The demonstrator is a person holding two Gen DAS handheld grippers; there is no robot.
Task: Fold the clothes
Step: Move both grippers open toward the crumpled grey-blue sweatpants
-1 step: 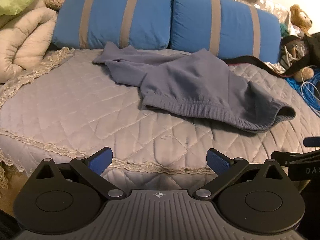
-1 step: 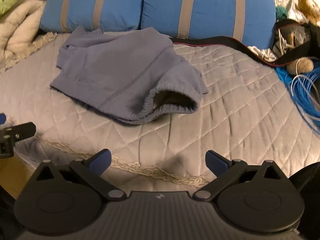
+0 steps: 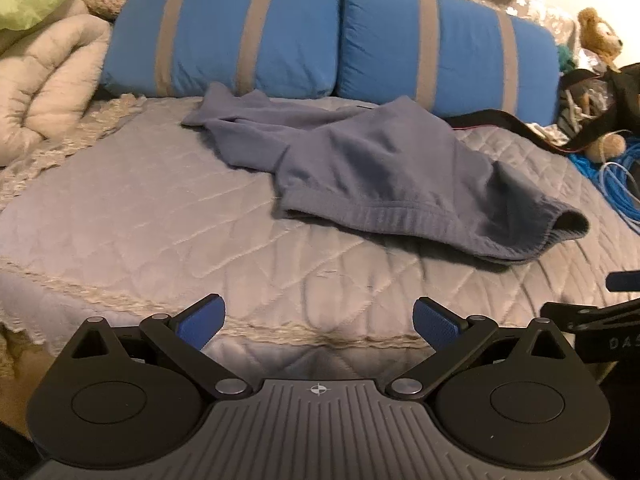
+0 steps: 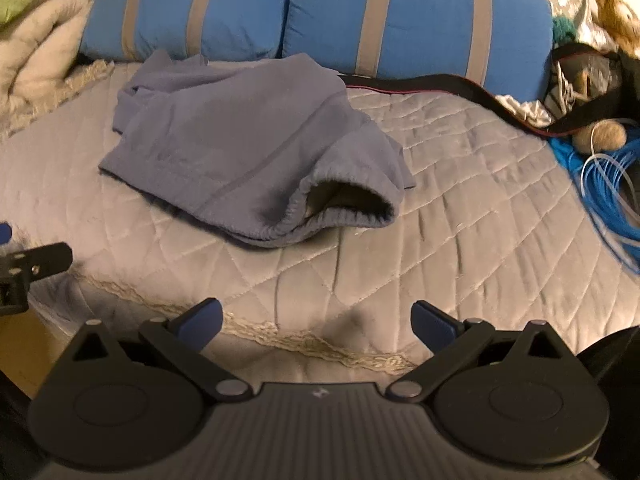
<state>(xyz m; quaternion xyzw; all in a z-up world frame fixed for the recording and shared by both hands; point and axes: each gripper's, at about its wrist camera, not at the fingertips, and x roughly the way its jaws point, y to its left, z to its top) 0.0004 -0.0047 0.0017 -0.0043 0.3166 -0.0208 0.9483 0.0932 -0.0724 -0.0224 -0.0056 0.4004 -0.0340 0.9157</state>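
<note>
A blue-grey garment (image 3: 380, 176) lies rumpled on the quilted bed (image 3: 160, 240), its far end near the blue pillows (image 3: 224, 36) and its elastic waistband gaping toward the near edge. Both the left hand-held gripper (image 3: 319, 322) and the right hand-held gripper (image 4: 316, 322) hang released and empty over the bed's near edge. It is not neatly folded, so I judge smoothing comes next, gripping the waistband corners.

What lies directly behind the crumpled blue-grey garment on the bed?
Behind the garment stand two blue pillows with grey stripes, and a black strap runs along the quilt. The garment hides the pillows' lower edges.
</note>
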